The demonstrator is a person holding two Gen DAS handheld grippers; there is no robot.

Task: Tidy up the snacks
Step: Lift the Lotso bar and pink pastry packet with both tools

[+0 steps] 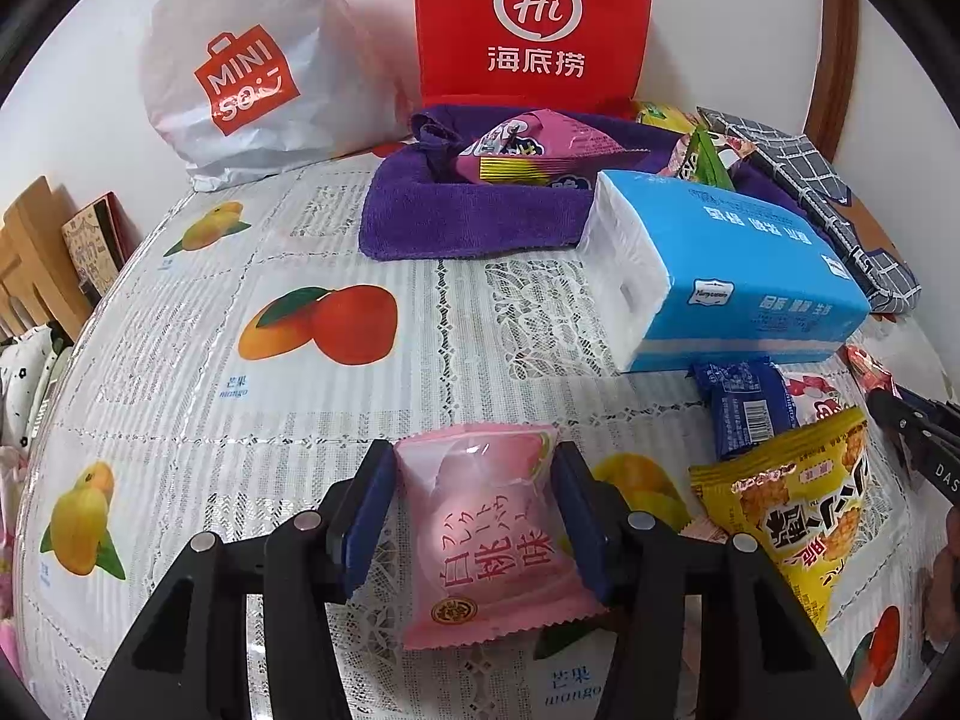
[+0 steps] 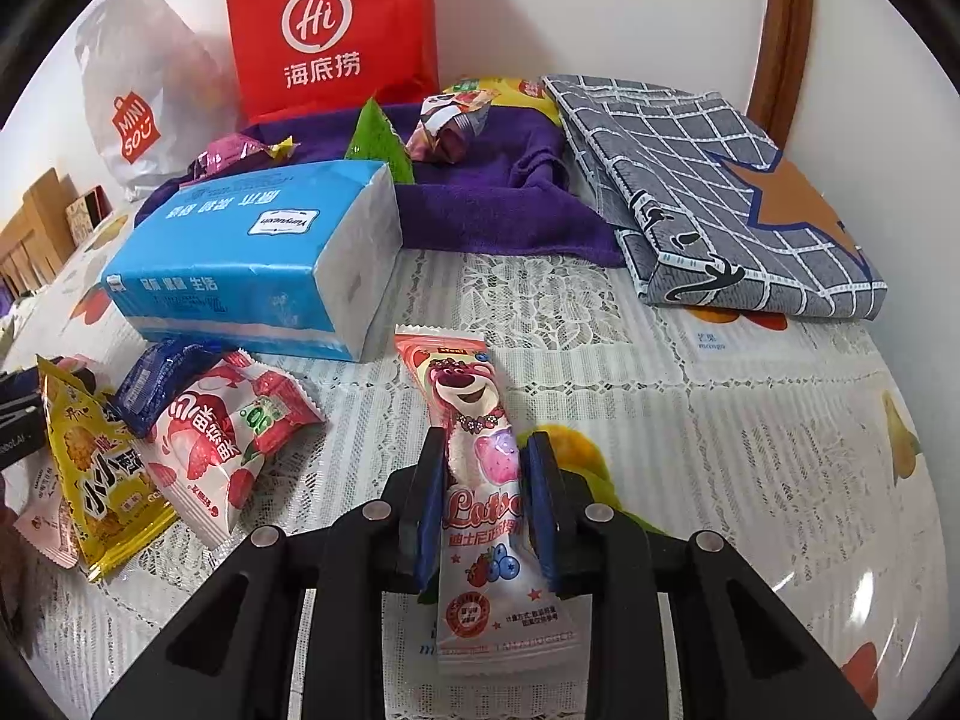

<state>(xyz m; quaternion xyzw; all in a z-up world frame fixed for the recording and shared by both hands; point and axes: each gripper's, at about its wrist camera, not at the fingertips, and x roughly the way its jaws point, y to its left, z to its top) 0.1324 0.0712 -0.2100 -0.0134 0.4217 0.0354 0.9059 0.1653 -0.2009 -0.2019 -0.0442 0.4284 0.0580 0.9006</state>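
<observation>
The left hand-held gripper was closed on a pink peach-printed snack packet, its blue pads pressed against the packet's two sides at the lower centre of the left wrist view; the right hand-held gripper was clamped narrowly on a long pink strawberry-bear lollipop wrapper at the lower centre of the right wrist view, the wrapper's top sticking out beyond the fingertips. By my reading, both snacks were picked and the step in hand was the carry towards the folded purple towel in the upper middle of the frame, where a magenta foil snack bag already lay; the next move would call for lifting each packet free of the table and passing it forward without loosening the grip. A blue-and-white plastic tissue pack lay between the grippers and the towel, right of centre in the left view, so the left side of the table offered the more open path; a loose heap sat at the lower right there, a yellow crisp packet over a dark blue wrapped biscuit; the same heap showed at the lower left of the right view with a red-and-white strawberry packet. A red paper bag and a white plastic shopping bag stood behind the towel against the wall; a grey checked folded cloth filled the upper right of the right view; the table's near right part lay bare.
</observation>
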